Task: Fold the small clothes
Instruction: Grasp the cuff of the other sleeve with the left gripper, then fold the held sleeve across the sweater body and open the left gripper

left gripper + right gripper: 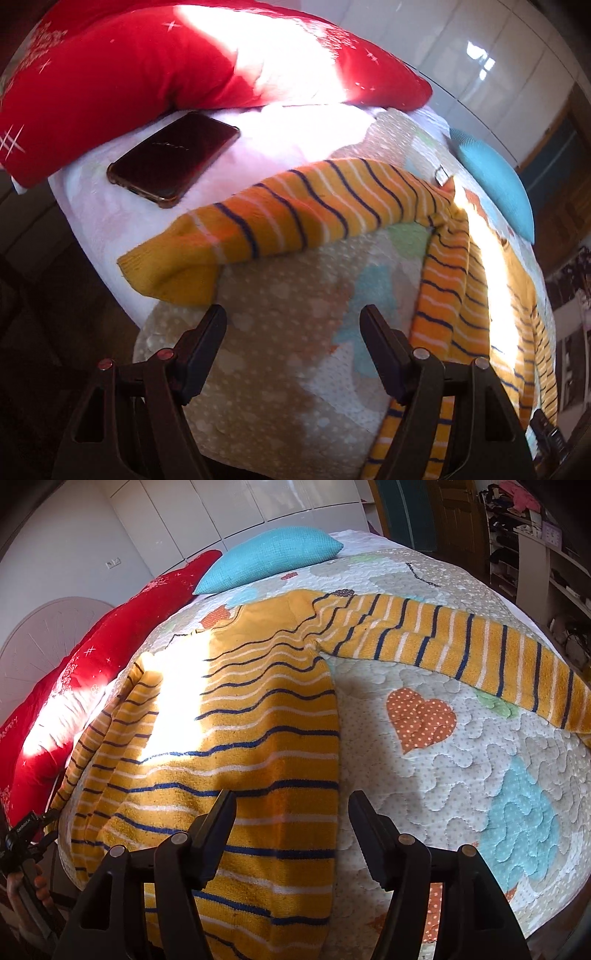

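Note:
A small yellow sweater with navy and white stripes (pixel 251 716) lies flat on the quilted bed cover (pixel 480 775), both sleeves spread out. In the left wrist view one sleeve (pixel 280 218) stretches to the left, its cuff just beyond my left gripper (pixel 293 317), which is open and empty above the cover. In the right wrist view the other sleeve (pixel 461 642) reaches to the right. My right gripper (pixel 291 801) is open and empty, hovering over the right side edge of the sweater's body near the hem.
A dark phone (pixel 173 158) lies on the white sheet beside a red pillow (pixel 147 74). A turquoise cushion (pixel 273 554) sits at the head of the bed. The other gripper and hand show at the left edge (pixel 26 849). Shelves stand at the far right.

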### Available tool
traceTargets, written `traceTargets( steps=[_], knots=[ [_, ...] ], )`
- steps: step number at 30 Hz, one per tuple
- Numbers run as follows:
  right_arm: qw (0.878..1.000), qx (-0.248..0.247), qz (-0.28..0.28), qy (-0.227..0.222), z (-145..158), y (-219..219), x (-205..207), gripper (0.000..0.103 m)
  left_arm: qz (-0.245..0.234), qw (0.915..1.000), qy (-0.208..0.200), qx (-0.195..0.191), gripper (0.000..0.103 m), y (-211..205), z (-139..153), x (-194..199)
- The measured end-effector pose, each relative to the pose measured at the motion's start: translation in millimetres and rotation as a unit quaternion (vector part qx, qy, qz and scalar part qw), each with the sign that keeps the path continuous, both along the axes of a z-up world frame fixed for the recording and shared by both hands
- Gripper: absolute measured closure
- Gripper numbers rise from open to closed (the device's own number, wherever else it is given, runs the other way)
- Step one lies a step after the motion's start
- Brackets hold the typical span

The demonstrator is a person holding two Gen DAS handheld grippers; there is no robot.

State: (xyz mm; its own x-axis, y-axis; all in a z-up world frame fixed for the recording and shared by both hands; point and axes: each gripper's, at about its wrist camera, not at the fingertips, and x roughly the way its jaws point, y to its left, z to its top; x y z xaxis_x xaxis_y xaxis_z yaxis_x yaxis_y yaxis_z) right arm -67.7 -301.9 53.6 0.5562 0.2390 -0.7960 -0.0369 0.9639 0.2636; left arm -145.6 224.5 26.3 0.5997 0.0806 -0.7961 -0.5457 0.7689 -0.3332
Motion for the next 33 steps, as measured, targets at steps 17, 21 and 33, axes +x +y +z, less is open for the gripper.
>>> traceTargets(
  steps=[17,21,33],
  knots=[
    [0.998,-0.048,0.032,-0.013,12.5,34.6,-4.9,0.035,0.078,0.9949,-0.051,-0.041,0.092,81.2,-3.8,25.4],
    [0.998,-0.046,0.041,-0.019,12.7,38.9,-4.0,0.035,0.075,0.9937,-0.083,-0.007,0.094,79.7,28.6,24.3],
    [0.999,-0.02,0.021,-0.034,8.1,14.0,-9.0,0.035,-0.142,0.9724,-0.184,0.011,0.094,-85.8,140.9,138.3]
  ],
)
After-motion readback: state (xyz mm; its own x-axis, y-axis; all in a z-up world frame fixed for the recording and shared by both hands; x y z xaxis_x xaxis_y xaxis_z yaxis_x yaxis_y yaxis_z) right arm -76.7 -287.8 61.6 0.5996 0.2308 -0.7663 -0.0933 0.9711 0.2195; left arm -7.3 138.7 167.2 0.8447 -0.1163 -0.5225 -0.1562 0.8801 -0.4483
